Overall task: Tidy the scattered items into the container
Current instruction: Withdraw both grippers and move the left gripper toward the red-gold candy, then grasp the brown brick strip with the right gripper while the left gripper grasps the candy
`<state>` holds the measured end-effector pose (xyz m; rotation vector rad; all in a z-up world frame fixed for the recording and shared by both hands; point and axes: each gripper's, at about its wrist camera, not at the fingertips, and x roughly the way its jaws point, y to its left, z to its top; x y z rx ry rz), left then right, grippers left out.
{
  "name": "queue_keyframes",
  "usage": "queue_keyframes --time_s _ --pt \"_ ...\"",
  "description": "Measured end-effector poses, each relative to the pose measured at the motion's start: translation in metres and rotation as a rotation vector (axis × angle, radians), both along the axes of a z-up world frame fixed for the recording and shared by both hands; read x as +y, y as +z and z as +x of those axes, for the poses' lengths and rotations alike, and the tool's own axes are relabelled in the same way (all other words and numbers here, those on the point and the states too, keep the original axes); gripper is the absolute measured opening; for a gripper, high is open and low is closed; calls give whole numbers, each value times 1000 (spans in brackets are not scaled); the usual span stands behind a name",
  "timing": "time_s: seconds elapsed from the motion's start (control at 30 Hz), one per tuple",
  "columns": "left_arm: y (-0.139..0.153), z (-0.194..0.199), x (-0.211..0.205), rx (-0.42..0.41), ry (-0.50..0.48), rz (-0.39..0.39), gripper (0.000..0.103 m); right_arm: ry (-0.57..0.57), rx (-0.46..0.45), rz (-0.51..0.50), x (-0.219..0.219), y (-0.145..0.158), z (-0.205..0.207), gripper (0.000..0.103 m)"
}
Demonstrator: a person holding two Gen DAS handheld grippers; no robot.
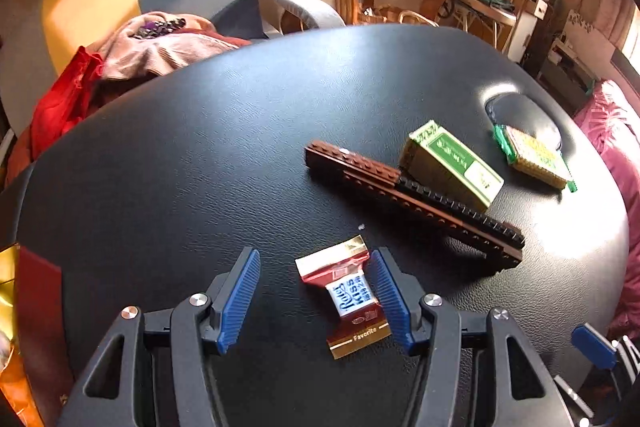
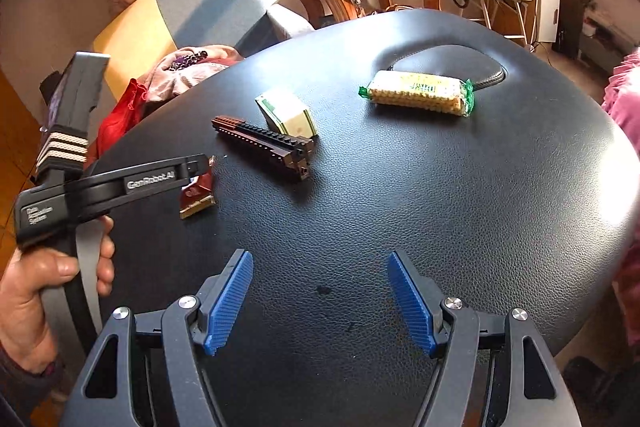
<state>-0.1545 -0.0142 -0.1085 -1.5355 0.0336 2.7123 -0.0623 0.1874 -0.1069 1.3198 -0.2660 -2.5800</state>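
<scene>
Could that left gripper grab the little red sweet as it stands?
Probably yes. The left gripper is open, and the red sweet lies flat on the black table between its fingers, nearer the right one. Nothing sits on or against it.

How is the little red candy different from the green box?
The red candy lies flat in a crinkly red, white and gold wrapper; the green box is a stiff block, tilted up against the long brick bar. The candy sits between the open left tongs; the box lies farther off, with no tongs near it. Both rest on the black table, not yet tidied away.
</scene>
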Motion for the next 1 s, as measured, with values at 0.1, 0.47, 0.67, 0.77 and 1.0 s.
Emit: queue_keyframes --time_s 0.1,0.47,0.67,0.77,1.0 --pt "-11 9 -6 -17 5 34 56 3 8 5 0 1 -1 71" --pt "-7 63 -58 -3 103 110 49 201 55 71 -35 14 -39 71" --pt "-7 89 -76 6 151 134 54 430 79 143 -78 26 -79 50" --pt "-5 98 -79 15 159 145 56 538 85 188 -99 30 -100 50" --pt "-1 112 -76 24 131 144 58 599 1 351 -122 5 -133 38"
